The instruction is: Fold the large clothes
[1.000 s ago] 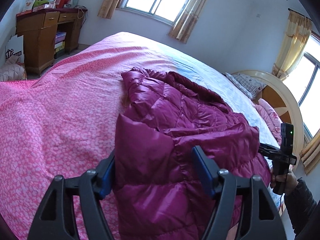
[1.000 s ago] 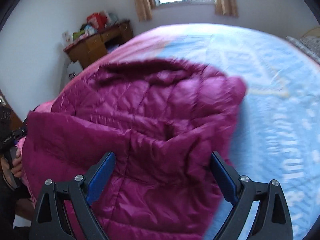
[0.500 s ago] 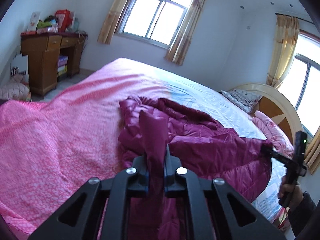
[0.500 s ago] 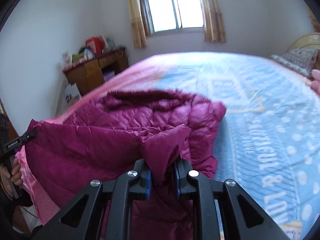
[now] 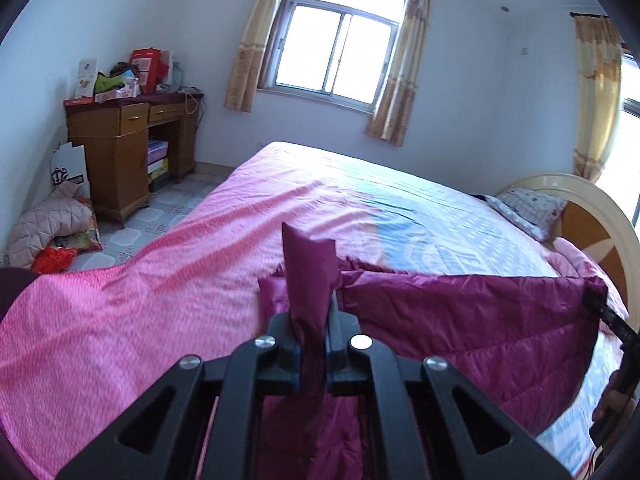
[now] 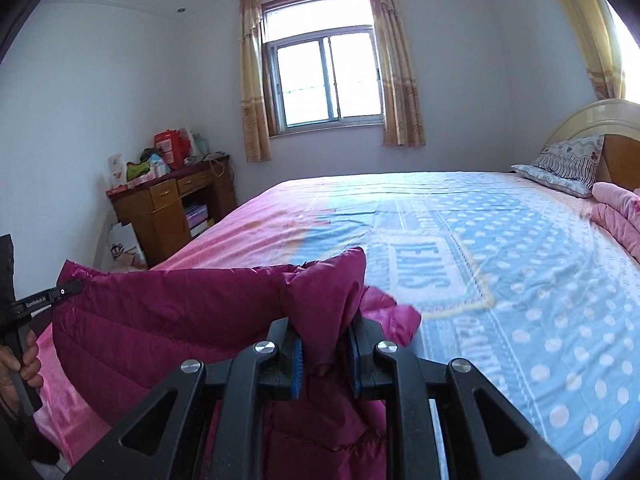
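Both tools are now clamping the magenta down jacket (image 5: 460, 320), which is hanging stretched between them above the near edge of the bed (image 5: 200, 280). The left tool (image 5: 314, 344) is pinching one corner and the right tool (image 6: 324, 356) is pinching the other. A second ago the jaws were standing wide apart around the jacket lying on the bed; half a second ago they were closing on it. So the lifting is done, and I think the folding over is coming next
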`<action>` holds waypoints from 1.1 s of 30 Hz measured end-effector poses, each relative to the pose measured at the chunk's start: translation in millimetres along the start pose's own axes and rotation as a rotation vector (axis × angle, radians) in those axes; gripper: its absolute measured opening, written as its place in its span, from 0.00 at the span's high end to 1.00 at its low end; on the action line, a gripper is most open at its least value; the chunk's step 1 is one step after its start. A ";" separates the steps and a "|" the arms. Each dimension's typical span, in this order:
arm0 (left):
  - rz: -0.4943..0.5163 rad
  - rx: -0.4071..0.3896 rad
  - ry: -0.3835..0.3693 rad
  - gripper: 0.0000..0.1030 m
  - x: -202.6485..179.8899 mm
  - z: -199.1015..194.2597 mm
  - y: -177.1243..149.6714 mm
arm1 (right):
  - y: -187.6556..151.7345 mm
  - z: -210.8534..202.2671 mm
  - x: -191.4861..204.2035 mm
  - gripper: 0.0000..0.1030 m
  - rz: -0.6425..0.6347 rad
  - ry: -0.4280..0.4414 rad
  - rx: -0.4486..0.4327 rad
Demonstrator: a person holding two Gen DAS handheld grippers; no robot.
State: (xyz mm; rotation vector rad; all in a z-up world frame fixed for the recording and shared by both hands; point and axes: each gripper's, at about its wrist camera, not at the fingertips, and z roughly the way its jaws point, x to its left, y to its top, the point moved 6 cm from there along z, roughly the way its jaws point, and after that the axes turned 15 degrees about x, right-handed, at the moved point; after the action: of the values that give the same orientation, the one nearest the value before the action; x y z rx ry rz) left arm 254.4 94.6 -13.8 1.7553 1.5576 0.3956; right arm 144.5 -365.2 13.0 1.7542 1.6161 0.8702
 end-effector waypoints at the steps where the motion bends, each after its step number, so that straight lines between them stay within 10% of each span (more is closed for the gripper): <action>1: -0.007 0.001 0.010 0.92 -0.2 5.2 9.0 | 6.1 2.6 0.5 0.83 0.002 -0.002 -0.003; 12: 0.041 -0.027 0.135 0.93 -29.4 76.8 78.7 | 80.2 101.8 -14.3 0.83 0.033 -0.182 0.030; 22: 0.070 0.118 0.287 0.93 -26.2 186.4 62.0 | 45.4 219.4 -48.9 0.83 0.058 -0.348 0.174; 29: -0.041 0.247 0.282 0.81 -3.7 211.5 40.7 | 25.2 254.8 -46.4 0.83 0.018 -0.362 0.284; 33: -0.114 0.285 0.241 0.80 6.8 216.1 38.1 | 19.4 280.9 -57.0 0.66 0.064 -0.300 0.398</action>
State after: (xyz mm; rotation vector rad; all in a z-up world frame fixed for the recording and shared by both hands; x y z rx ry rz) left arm 426.6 32.0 -134.9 1.8736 1.9559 0.3516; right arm 376.3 -421.8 -147.0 2.0970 1.6125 0.2984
